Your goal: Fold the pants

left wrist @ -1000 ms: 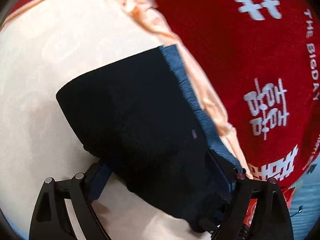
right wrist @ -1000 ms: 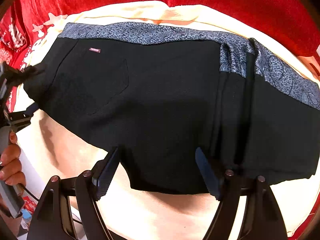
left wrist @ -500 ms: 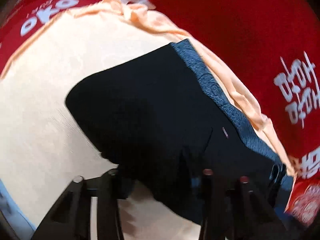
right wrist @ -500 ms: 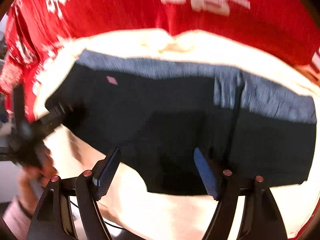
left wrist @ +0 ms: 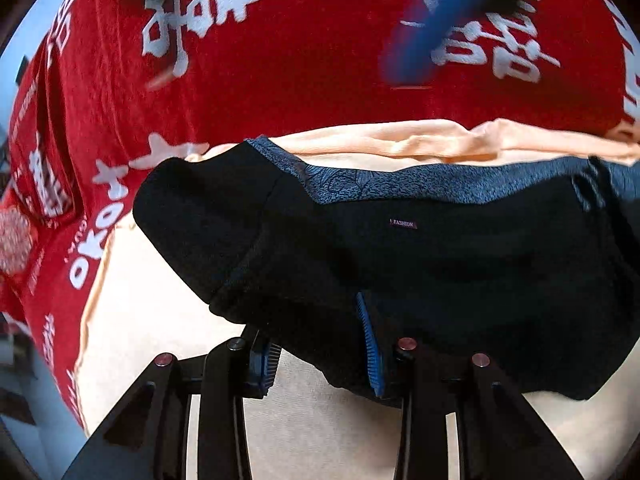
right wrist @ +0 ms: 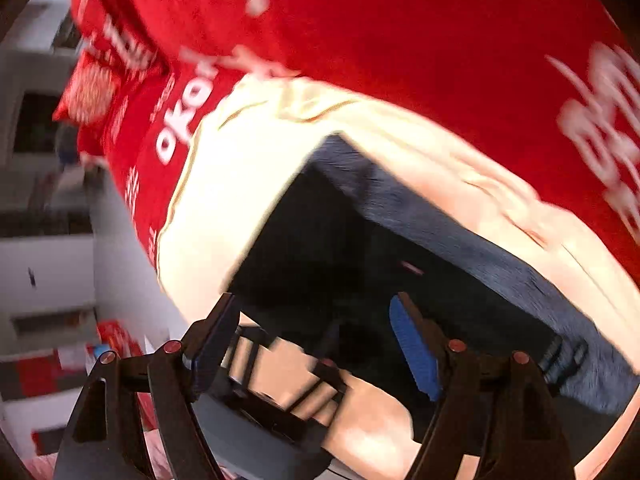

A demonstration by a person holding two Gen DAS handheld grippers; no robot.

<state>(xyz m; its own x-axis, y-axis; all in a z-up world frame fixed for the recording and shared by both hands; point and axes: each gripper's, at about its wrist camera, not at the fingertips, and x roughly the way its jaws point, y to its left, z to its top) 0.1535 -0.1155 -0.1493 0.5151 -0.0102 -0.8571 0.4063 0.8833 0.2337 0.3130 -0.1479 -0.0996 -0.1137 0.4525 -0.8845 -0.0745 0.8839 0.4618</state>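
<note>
On one cream cloth [left wrist: 340,432], left hand-held gripper [left wrist: 320,344] clamps one pants [left wrist: 460,264]; right [right wrist: 316,344] wide.

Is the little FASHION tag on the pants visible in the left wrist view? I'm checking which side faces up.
Yes, the small FASHION tag shows on the black pants, just below the patterned grey waistband.

My left gripper [left wrist: 320,356]: black linkage arms, round reddish screws.
My fingers [left wrist: 370,344]: ribbed blue pads.
My right gripper [right wrist: 316,344]: same black frame, reddish screws.
</note>
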